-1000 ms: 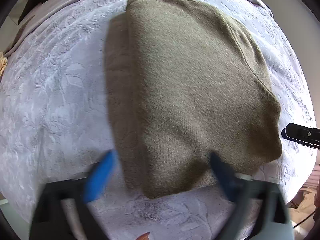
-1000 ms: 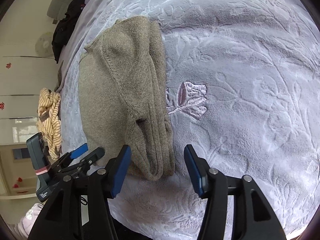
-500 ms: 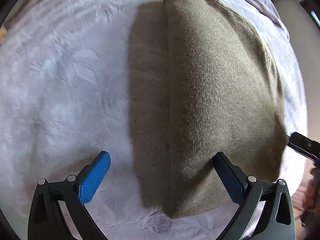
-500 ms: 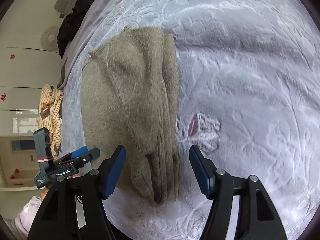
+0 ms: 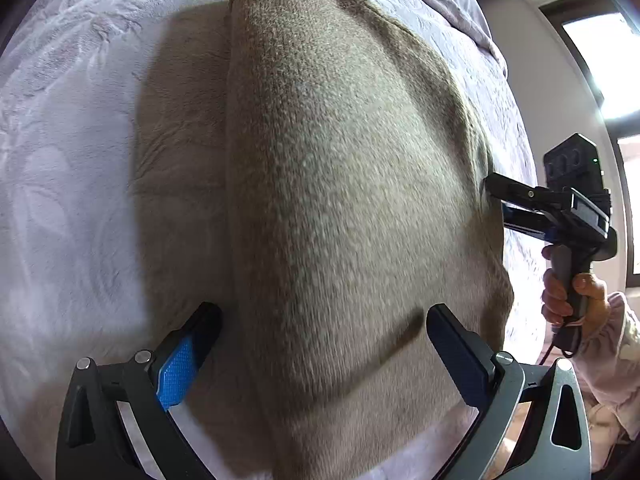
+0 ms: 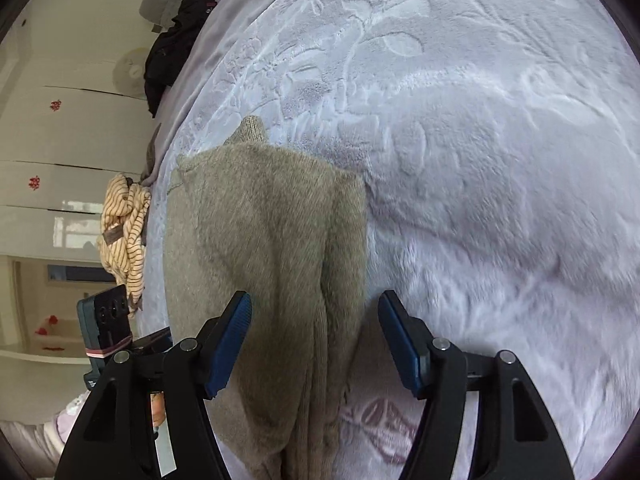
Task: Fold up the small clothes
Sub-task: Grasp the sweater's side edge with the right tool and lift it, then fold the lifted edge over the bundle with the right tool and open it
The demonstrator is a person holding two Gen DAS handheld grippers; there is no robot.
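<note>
Looking at this, you've got both grippers parked over the near end of the olive-brown fuzzy knit sweater [image 5: 340, 208], which lies partly folded on the pale lilac embossed plush blanket [image 5: 72, 168].

The key thing: the sweater's long axis runs straight away from you, in line with both sets of fingers, so each gripper is straddling a long side edge instead of facing it. Your left gripper [image 5: 322, 344] stands wide open, blue pad just off the left fold edge, the other pad over the knit; nothing pinched. Your right gripper [image 6: 314, 340] is spread too, jaws just been opening a touch, with the bunched ribbed right edge of the sweater sitting between the pads but not squeezed. From the left camera, its tip looks like it's right at the sweater's right side.

Honestly both hands look about equally close, each on its own side. My guess is the next move is grabbing the near end on both sides and carrying it toward the far end, so you'd want both jaws closing on fabric, not blanket. The right edge looks thick with layers, so that's the side likely to slip.
</note>
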